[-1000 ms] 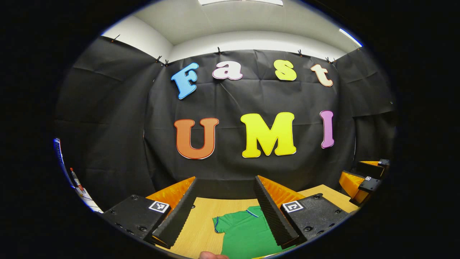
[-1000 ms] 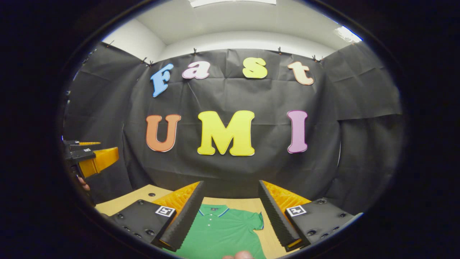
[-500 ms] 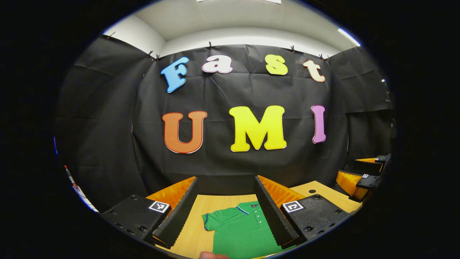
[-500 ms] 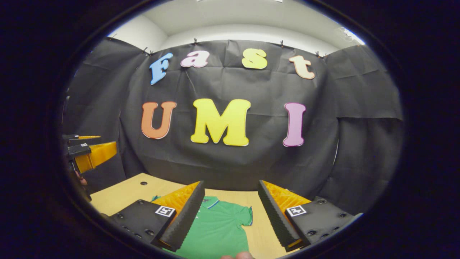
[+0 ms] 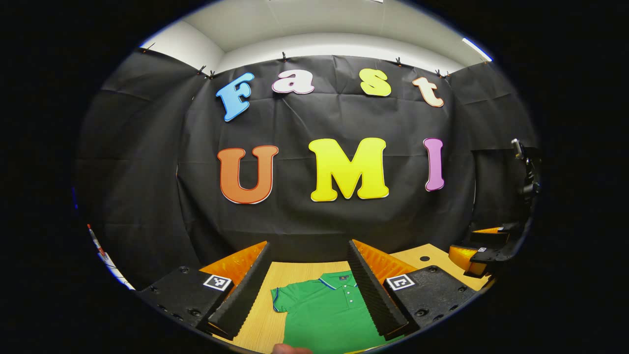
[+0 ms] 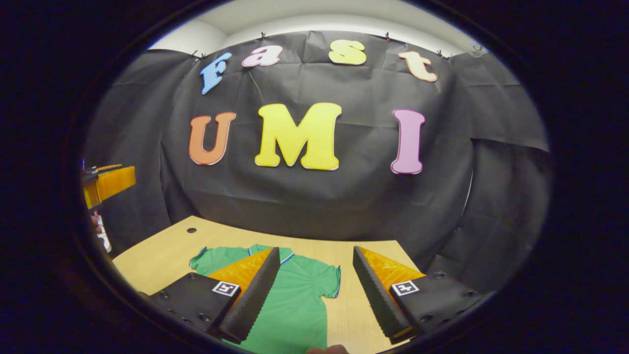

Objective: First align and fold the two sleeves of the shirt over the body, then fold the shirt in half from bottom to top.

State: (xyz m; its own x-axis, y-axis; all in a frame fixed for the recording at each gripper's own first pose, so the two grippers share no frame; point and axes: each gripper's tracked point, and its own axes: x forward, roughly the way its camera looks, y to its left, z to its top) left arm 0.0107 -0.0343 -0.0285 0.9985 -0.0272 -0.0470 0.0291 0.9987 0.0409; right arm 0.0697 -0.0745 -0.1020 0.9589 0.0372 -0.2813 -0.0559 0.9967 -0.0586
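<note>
A green polo shirt [image 5: 324, 312] with blue-trimmed collar and cuffs lies flat, front up, on the wooden table [image 5: 258, 327]. Its collar points toward the back wall. My left gripper [image 5: 308, 245] is open above the shirt's left shoulder and sleeve, touching nothing. In the right gripper view the shirt [image 6: 302, 295] shows both short sleeves spread out. My right gripper [image 6: 315, 250] is open above its right half, with the right sleeve between the fingers. Each gripper also appears at the edge of the other's view: the right gripper [image 5: 484, 248] and the left gripper [image 6: 108, 181].
The table [image 6: 157, 255] has a small round hole [image 6: 191, 230] near its back left corner. Black cloth walls close the booth behind and beside it. A dark stand [image 5: 526, 167] rises at the right. A fingertip [image 6: 328, 350] of a hand shows at the bottom.
Both views have dipped toward the table, the right one more, so more of the shirt shows. The collar has come between the left gripper's fingers. Both grippers stay open.
</note>
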